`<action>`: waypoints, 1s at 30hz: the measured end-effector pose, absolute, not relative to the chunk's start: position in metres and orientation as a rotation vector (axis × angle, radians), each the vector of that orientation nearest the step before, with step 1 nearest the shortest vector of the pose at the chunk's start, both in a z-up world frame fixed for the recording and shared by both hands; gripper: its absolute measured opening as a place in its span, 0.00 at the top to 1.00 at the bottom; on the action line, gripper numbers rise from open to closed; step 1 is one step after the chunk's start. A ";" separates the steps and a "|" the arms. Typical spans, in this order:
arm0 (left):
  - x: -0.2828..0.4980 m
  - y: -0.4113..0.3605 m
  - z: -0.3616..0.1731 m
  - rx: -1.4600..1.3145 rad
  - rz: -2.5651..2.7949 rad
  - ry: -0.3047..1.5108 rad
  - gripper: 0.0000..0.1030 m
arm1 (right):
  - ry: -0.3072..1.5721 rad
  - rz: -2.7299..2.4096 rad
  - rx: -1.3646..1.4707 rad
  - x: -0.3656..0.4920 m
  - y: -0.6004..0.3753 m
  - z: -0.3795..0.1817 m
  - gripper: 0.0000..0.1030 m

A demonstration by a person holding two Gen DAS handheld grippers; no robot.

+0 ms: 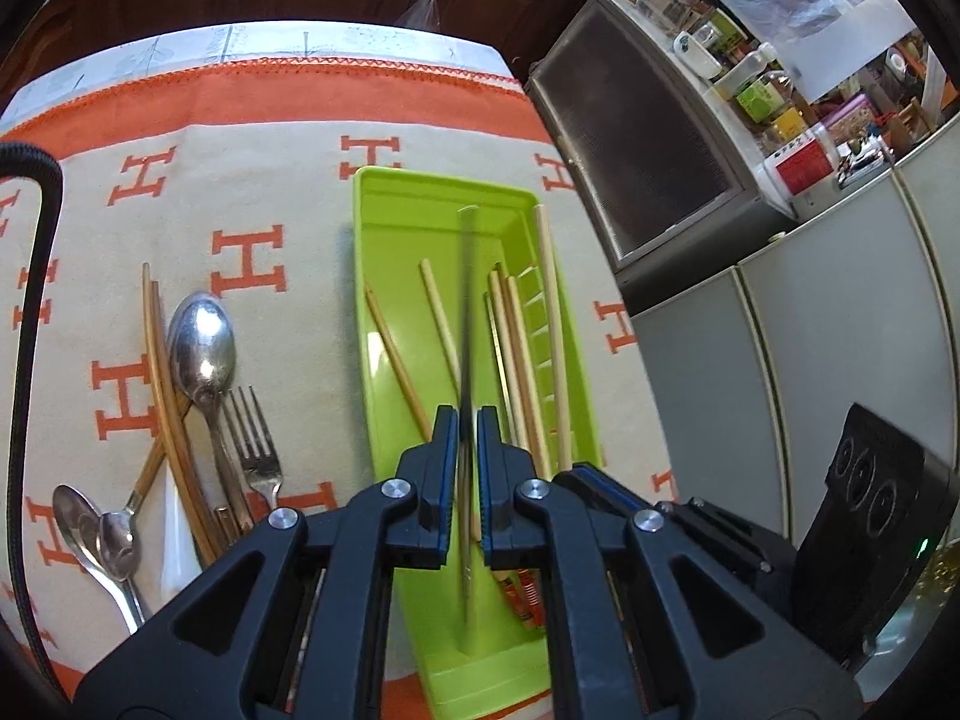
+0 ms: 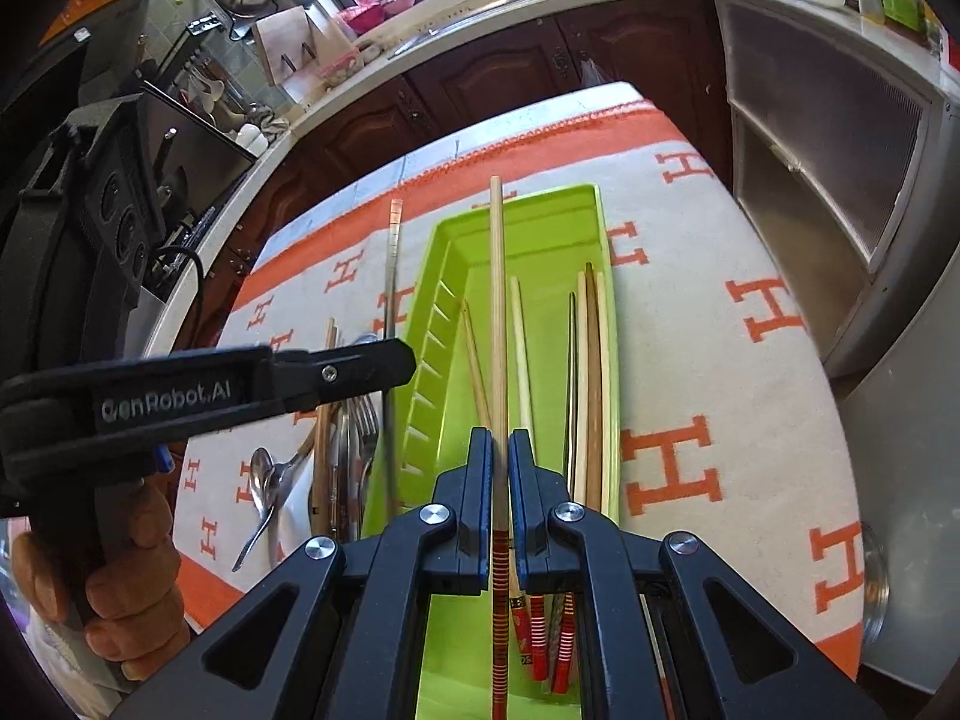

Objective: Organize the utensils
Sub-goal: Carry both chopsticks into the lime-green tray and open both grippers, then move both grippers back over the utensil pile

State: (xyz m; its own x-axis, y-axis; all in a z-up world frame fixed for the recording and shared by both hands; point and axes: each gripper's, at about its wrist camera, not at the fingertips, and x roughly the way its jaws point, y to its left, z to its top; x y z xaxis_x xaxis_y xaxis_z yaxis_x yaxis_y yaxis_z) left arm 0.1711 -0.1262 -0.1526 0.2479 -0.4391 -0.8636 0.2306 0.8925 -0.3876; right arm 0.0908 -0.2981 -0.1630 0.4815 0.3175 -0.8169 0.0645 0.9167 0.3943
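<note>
A lime green tray (image 1: 384, 228) lies on the cloth and holds several wooden chopsticks (image 1: 528, 354). My left gripper (image 1: 467, 420) is shut on a thin metal chopstick (image 1: 465, 300), held above the tray. My right gripper (image 2: 499, 441) is shut on a wooden chopstick (image 2: 497, 300) with a red-striped handle, held lengthwise over the tray (image 2: 576, 204). The left gripper also shows in the right wrist view (image 2: 360, 363), with the metal chopstick (image 2: 393, 264) sticking out of it. Left of the tray lie spoons (image 1: 201, 348), a fork (image 1: 255, 444) and brown chopsticks (image 1: 162, 372).
The table wears a beige cloth with orange H marks (image 1: 249, 261) and an orange border. Dark cabinets (image 2: 510, 72) stand behind it. A grey appliance (image 1: 636, 150) and a cluttered counter (image 1: 810, 90) are to the right.
</note>
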 end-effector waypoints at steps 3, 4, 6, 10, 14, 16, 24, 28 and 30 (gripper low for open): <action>0.165 -0.123 -0.154 -0.141 -0.443 1.238 0.97 | 1.093 0.139 0.417 0.098 -0.299 -0.175 0.94; 0.163 -0.121 -0.153 -0.129 -0.441 1.238 0.97 | 1.101 0.131 0.423 0.100 -0.300 -0.178 0.94; 0.157 -0.117 -0.151 -0.089 -0.429 1.234 0.95 | 1.109 0.128 0.431 0.102 -0.300 -0.183 0.92; 0.143 -0.103 -0.146 -0.062 -0.422 1.232 0.67 | 1.106 0.124 0.429 0.102 -0.296 -0.185 0.83; 0.128 -0.084 -0.136 -0.059 -0.398 1.199 0.56 | 1.094 0.120 0.419 0.098 -0.291 -0.179 0.79; 0.119 -0.075 -0.131 -0.051 -0.385 1.186 0.56 | 1.091 0.125 0.413 0.096 -0.286 -0.176 0.79; 0.092 -0.029 -0.122 -0.064 -0.313 1.152 0.56 | 1.090 0.147 0.384 0.078 -0.265 -0.161 0.74; 0.085 -0.006 -0.121 -0.080 -0.281 1.136 0.56 | 1.098 0.163 0.356 0.072 -0.248 -0.155 0.73; 0.082 0.003 -0.121 -0.083 -0.268 1.128 0.56 | 1.102 0.176 0.339 0.069 -0.236 -0.152 0.72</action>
State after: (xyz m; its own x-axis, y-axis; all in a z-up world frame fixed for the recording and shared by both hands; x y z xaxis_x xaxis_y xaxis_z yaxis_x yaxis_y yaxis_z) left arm 0.0822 0.0032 -0.1208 0.4003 -0.2531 -0.8807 0.1698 0.9649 -0.2001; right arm 0.0686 -0.2356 -0.1517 0.4448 0.3056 -0.8419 0.0275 0.9349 0.3539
